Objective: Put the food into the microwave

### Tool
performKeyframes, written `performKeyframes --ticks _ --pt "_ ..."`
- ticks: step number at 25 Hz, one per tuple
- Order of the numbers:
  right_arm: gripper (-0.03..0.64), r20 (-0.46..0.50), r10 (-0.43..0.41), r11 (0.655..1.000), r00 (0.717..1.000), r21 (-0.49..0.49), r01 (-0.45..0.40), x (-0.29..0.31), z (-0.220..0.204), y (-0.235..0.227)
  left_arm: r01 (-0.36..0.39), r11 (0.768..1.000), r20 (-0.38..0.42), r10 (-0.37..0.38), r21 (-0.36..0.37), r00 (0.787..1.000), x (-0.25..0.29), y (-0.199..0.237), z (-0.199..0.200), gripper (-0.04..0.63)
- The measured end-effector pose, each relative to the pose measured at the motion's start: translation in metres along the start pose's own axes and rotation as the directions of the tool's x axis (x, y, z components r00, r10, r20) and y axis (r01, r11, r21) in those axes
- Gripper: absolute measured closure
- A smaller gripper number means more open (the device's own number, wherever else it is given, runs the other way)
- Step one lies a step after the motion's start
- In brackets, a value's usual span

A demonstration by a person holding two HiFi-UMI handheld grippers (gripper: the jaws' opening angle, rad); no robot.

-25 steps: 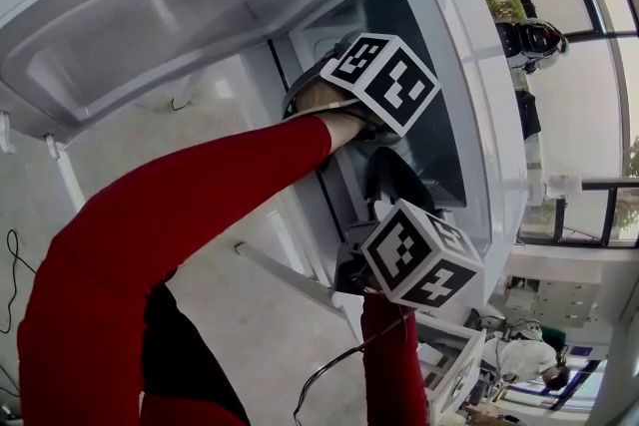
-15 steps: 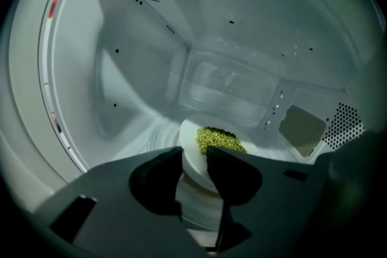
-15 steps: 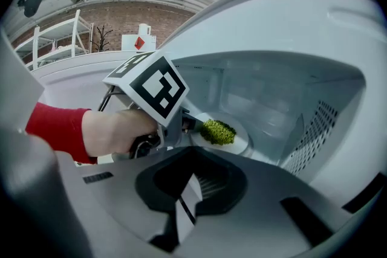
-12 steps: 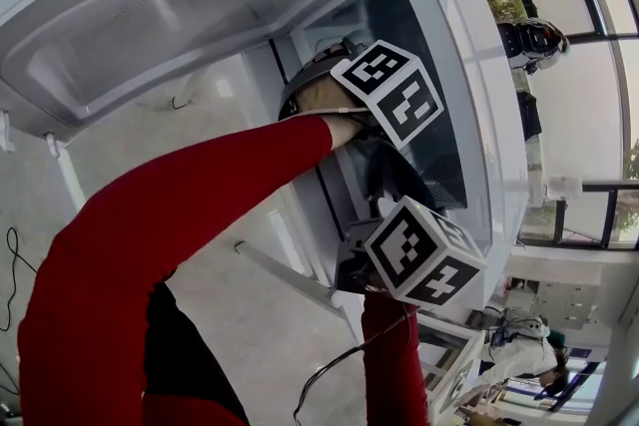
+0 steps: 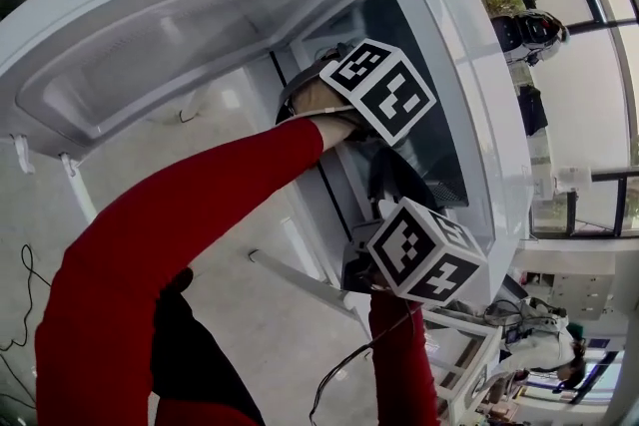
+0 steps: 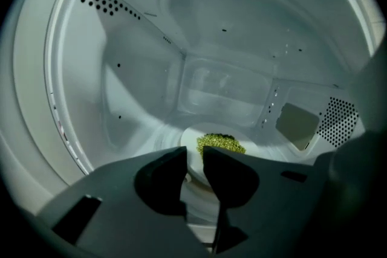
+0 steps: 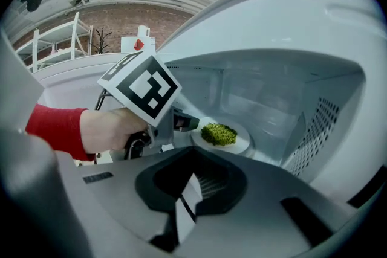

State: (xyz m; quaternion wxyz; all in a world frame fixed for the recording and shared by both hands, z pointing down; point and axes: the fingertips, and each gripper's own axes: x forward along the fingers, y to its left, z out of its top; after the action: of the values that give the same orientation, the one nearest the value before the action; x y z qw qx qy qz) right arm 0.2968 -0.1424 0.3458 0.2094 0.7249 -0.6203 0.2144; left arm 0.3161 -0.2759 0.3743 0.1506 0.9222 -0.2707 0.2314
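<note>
A white plate point(image 7: 240, 144) with a heap of green food point(image 7: 219, 133) lies on the floor of the open microwave point(image 7: 314, 69). My left gripper point(image 6: 193, 157) reaches into the cavity, its jaws closing to a narrow gap. The plate point(image 6: 191, 137) and the food point(image 6: 220, 143) show through and just beyond that gap, and nothing is pinched between the pads. From the right gripper view, the left gripper's tip point(image 7: 185, 122) sits at the plate's left rim. My right gripper point(image 7: 188, 202) hangs back outside the opening, shut and empty. In the head view only the two marker cubes point(image 5: 384, 90) point(image 5: 424, 249) show.
The microwave door point(image 5: 180, 25) stands swung wide at the upper left. Perforated vent panels point(image 6: 338, 121) line the cavity's right wall. White shelving point(image 7: 60, 45) and a brick wall stand behind. A person sits at a desk at the lower right point(image 5: 544, 354).
The left gripper's marker cube has rolled slightly. Both arms have stayed where they were at the microwave's opening.
</note>
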Motion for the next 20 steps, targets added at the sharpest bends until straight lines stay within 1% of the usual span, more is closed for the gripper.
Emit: performKeyframes --ticks 2,4,5,9,13,17,20 --pt "0.603 0.019 0.004 1.0 1.0 0.009 -0.005 0.002 0.002 0.007 0.004 1.0 0.026 -0.005 0.026 1.0 -0.01 0.005 0.004 0.556" --pt "0.603 0.03 0.003 1.0 1.0 0.012 -0.003 0.002 0.003 0.014 0.021 0.999 0.051 -0.023 0.042 0.998 -0.022 0.007 0.005 0.576" --pt "0.603 0.032 0.008 1.0 0.999 0.01 -0.008 0.002 0.003 0.016 0.038 0.999 0.064 -0.041 0.038 0.997 -0.026 0.005 0.004 0.584" --pt "0.603 0.06 0.028 0.999 0.998 0.025 -0.03 -0.001 0.0 0.026 0.137 0.99 0.092 -0.138 0.017 0.986 -0.044 -0.009 -0.01 0.586" --pt "0.603 0.094 0.039 0.996 0.995 0.081 -0.046 -0.01 0.012 0.043 0.211 0.977 0.118 -0.214 0.036 0.97 -0.076 -0.009 -0.006 0.586" --pt "0.603 0.138 0.092 0.986 0.986 0.126 -0.109 -0.032 0.019 0.053 0.272 0.961 0.168 -0.276 0.046 0.946 -0.114 -0.023 0.001 0.586" --pt "0.603 0.189 0.134 0.971 0.973 0.171 -0.166 -0.054 0.021 0.058 0.334 0.942 0.188 -0.333 0.026 0.924 -0.14 -0.038 -0.001 0.586"
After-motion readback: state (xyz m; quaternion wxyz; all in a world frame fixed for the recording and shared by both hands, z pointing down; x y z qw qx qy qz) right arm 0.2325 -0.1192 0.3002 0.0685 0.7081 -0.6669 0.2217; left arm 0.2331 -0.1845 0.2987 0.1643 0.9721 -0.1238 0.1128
